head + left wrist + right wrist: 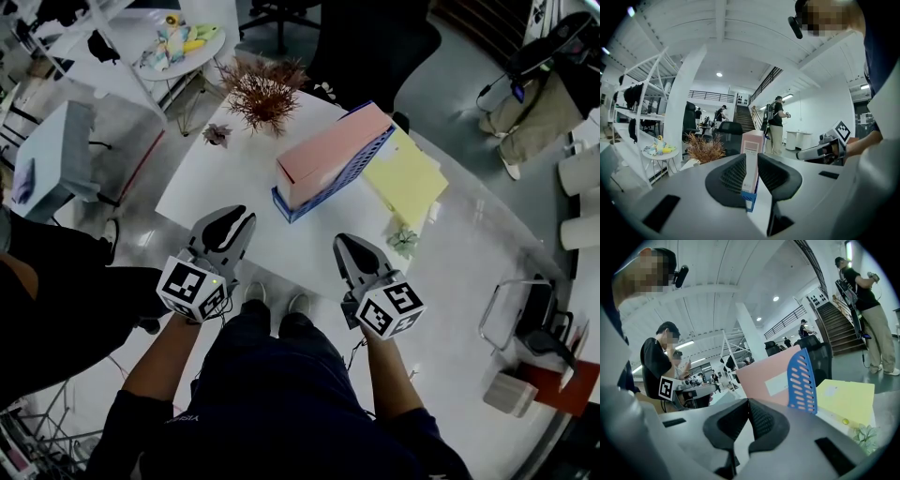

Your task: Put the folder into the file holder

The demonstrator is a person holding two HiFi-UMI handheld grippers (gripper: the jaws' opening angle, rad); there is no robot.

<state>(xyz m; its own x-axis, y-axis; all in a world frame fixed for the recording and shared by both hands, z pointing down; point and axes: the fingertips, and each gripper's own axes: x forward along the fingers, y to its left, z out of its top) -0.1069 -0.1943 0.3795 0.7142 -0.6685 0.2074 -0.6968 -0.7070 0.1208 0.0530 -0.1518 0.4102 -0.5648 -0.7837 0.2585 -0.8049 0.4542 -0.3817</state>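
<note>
On the white round table point(234, 173), 1 blue file holder point(330, 181) with a perforated side wall. Inside it, 1 pink folder point(328, 148), filling the holder from end to end and rising above the blue wall. Nothing else visible in the holder.

Just beside the file holder on its right, 1 pale yellow folder point(405, 178), outside the holder, lying flat on the table, closed, plain cover, 1 long edge up against the holder, corners squared, cover smooth and unbent.

On the narrow end of the pink folder, 1 white label; on its broad face, 1 more white rectangular label; print on both too small to read. No readable brand on the holder or on the yellow folder.

Left of and beyond the file holder, a dried reddish-brown plant point(264, 92); near the yellow folder's front corner, a small green succulent point(404, 241).

Near side of the file holder, left gripper point(242, 220): jaws a narrow gap apart, gripping nothing, the holder's end seen through the gap but untouched. Right gripper point(339, 241), also near side of the holder: jaws closed tip to tip, empty.
</note>
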